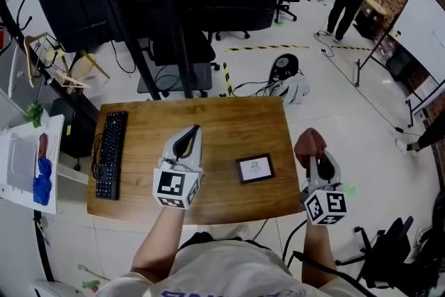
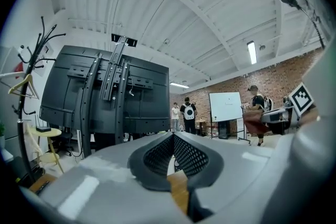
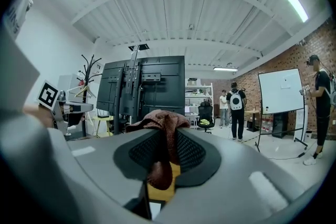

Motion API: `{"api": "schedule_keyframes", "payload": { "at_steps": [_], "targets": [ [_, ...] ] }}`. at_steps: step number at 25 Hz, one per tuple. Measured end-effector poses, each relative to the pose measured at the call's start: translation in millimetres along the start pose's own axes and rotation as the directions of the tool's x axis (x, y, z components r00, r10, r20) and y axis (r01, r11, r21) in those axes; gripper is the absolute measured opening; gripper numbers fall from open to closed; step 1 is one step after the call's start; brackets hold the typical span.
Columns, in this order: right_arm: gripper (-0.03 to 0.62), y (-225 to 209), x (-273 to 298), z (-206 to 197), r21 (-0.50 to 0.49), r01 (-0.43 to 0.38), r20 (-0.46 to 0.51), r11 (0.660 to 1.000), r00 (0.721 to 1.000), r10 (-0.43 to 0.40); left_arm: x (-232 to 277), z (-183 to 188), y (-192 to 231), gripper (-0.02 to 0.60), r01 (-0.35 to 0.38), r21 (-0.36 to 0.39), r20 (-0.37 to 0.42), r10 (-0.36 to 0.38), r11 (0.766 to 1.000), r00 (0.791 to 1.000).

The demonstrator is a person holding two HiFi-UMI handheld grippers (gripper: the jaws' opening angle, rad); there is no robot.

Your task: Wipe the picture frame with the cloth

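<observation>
Within right gripper [image 3: 168, 135], cloth [image 3: 161, 118] half-hidden

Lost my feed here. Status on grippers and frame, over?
Left gripper shut, empty. Right gripper shut on cloth. Picture frame flat on table between them. Nothing in the way.
</observation>
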State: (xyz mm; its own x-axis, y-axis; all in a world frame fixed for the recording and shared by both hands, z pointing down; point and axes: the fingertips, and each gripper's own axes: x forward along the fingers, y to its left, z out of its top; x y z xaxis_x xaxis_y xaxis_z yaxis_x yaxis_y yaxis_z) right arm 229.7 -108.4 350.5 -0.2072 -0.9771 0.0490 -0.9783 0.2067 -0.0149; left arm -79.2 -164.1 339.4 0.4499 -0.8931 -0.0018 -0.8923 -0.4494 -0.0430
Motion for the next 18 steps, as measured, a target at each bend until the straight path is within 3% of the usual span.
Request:
{"api": "schedule_keyframes", "payload": {
  "at_steps": [18],
  "targets": [
    [0.078, 5.6, -2.6, 1.3, -0.015, -0.009, 0.004, 1.000, 1.000, 0.010, -8.6, -2.0, -1.3, 0.005, 0.002, -0.005, 0.001, -0.002, 1.000, 1.000]
  ]
}}
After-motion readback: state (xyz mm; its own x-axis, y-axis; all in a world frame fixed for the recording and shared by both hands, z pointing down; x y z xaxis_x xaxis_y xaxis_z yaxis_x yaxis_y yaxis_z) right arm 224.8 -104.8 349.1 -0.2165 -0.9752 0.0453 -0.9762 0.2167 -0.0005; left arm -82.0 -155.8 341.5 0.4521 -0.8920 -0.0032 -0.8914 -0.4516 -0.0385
